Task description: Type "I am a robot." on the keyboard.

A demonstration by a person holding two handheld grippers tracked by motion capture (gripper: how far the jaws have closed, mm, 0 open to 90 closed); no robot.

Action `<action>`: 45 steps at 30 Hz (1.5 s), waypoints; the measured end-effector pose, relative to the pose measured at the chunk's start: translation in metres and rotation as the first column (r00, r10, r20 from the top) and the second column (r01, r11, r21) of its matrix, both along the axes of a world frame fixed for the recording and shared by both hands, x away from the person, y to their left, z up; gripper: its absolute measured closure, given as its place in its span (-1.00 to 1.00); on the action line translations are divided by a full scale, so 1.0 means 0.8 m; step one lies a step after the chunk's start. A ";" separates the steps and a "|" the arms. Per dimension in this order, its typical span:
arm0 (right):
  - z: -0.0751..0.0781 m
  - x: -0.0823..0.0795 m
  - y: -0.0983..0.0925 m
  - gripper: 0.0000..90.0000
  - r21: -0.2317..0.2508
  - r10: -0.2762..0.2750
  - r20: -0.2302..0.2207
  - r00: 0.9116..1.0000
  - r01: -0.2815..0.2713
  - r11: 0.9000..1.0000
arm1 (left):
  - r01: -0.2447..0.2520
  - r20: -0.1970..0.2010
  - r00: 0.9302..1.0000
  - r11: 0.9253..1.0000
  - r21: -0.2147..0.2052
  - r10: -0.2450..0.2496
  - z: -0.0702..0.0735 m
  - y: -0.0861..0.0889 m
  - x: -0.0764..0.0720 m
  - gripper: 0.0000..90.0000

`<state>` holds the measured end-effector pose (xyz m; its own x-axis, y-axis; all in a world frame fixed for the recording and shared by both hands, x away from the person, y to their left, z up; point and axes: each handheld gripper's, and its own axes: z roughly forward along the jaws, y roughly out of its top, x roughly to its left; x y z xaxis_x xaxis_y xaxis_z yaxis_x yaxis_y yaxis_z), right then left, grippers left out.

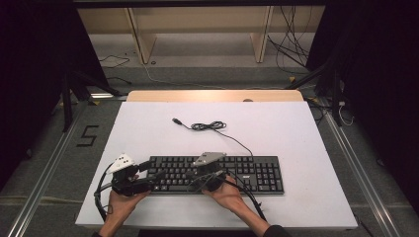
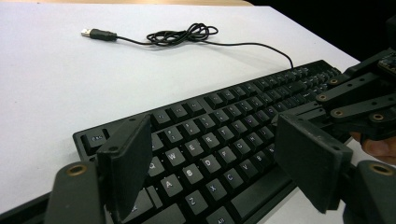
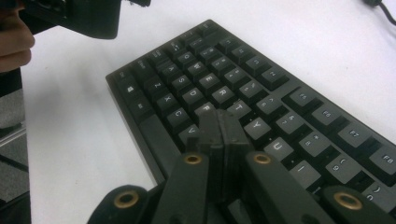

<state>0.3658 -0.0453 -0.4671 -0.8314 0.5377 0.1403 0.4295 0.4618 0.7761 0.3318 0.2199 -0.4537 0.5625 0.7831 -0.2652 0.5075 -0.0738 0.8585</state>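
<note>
A black keyboard (image 1: 247,173) lies along the near side of the white table (image 1: 296,133). Its thin cable runs to a small coil (image 1: 207,126) and a loose USB plug (image 1: 175,120) farther back. My left gripper (image 2: 212,135) is open, its jaws spread wide over the keyboard's (image 2: 210,140) left letter keys; in the high view it (image 1: 157,176) sits at the keyboard's left end. My right gripper (image 3: 219,119) is shut with nothing between its jaws, its tip just above the middle letter keys (image 3: 224,79); in the high view it (image 1: 197,177) is over the keyboard's centre.
The person's hands (image 1: 232,195) come in over the table's front edge. The coil (image 2: 182,33) and plug (image 2: 93,33) lie on bare white surface behind the keyboard. Wooden shelving (image 1: 197,34) and floor cables (image 1: 291,54) are beyond the table.
</note>
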 end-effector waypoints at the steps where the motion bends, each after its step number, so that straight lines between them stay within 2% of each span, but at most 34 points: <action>1: -0.001 0.000 0.001 1.00 -0.001 -0.001 -0.002 1.000 0.001 1.000 | -0.002 0.000 1.000 1.000 -0.002 0.002 0.000 0.000 0.000 -0.39; 31: -0.020 0.003 0.017 1.00 -0.061 0.003 -0.030 1.000 -0.005 0.998 | 0.003 0.001 1.000 1.000 -0.002 -0.003 0.000 0.000 0.000 -0.39; 33: -0.023 0.002 0.017 1.00 -0.053 0.003 -0.027 1.000 -0.004 0.999 | 0.001 -0.001 1.000 1.000 -0.003 -0.001 0.000 -0.001 0.000 -0.39; 34: -0.022 0.000 0.020 1.00 -0.065 0.009 -0.014 1.000 -0.010 0.998 | 0.001 -0.001 1.000 1.000 -0.002 -0.001 0.000 -0.001 0.000 -0.39; 41: -0.022 0.000 0.019 1.00 -0.063 0.000 -0.022 1.000 -0.001 0.998 | -0.001 0.001 1.000 1.000 -0.001 0.001 0.000 0.000 0.000 -0.39; 45: -0.018 0.000 0.017 1.00 -0.040 -0.006 -0.028 1.000 0.005 0.999 | -0.001 0.001 1.000 1.000 0.000 0.001 0.000 0.001 0.001 -0.39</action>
